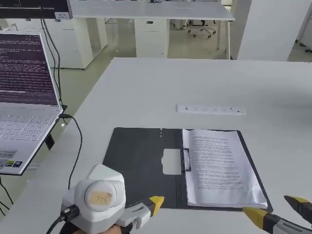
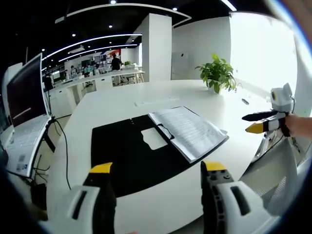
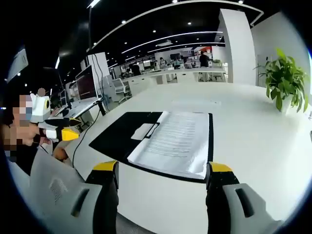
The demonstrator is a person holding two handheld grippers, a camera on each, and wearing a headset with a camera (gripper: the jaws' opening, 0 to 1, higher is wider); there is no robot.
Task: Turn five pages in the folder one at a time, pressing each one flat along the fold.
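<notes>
The open folder (image 1: 141,165) lies flat on the surface (image 1: 195,83), its pages (image 1: 219,165) stacked on the right half. The left gripper (image 2: 157,168) and the right gripper (image 3: 162,166) hover by its near edge, jaws wide apart and empty, probably ready to take a page.

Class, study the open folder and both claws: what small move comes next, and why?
Probably ease the right claw toward the page stack's near right corner to lift the top sheet; it and the left claw hang open, short of the folder.
</notes>
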